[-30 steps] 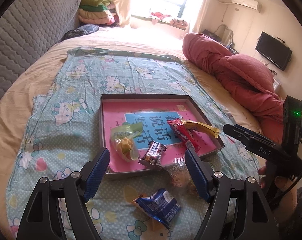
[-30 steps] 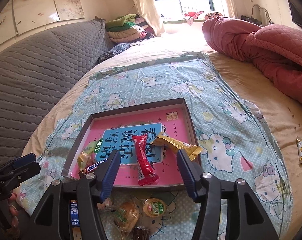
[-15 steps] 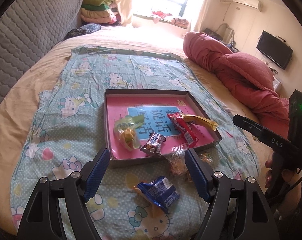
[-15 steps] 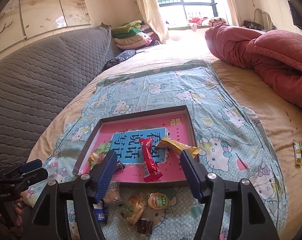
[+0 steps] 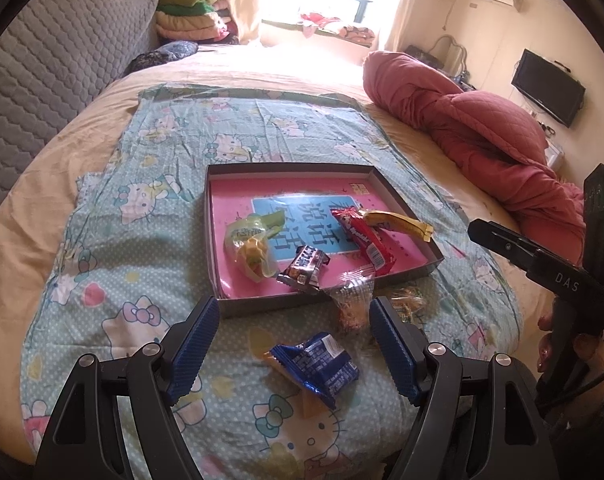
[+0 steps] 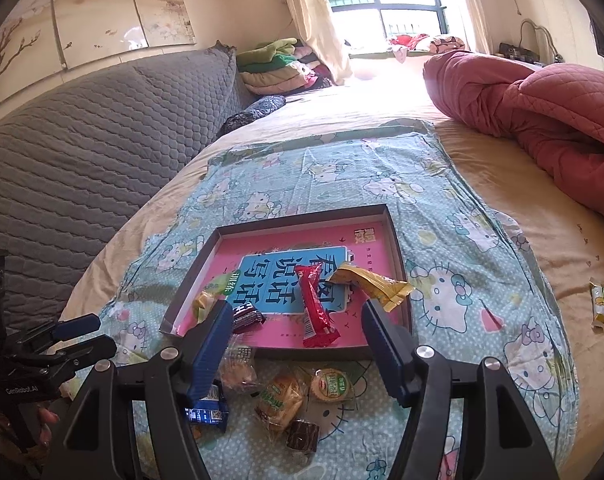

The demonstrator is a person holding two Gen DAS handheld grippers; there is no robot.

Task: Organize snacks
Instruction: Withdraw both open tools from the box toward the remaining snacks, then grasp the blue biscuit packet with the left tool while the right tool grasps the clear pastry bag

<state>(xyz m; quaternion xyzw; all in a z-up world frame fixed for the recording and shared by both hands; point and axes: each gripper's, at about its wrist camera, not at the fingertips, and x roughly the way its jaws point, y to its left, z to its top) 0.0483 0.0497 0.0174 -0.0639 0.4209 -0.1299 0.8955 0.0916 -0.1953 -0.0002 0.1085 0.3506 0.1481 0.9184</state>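
Both grippers gape empty: left gripper [image 5: 289, 344] over a crinkled blue foil packet [image 5: 316, 366] on the cotton sheet, right gripper [image 6: 295, 334] above a glossy red wrapper [image 6: 316, 308] inside the shallow rectangular cardboard tray [image 6: 398, 256].

Your pink-lined grey tray [image 5: 416, 270], red bar [image 5: 364, 242], yellow packet [image 5: 398, 222], blue wrapper [image 5: 318, 366], cat-print teal sheet [image 5: 149, 240], crimson quilt [image 5: 482, 136].

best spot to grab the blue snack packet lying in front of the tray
Grip the blue snack packet across its puffed middle, coming straight down with the open left gripper, which hangs nearly over it. It lies flat on the blanket, apart from the tray; its crimped ends look too thin to hold.
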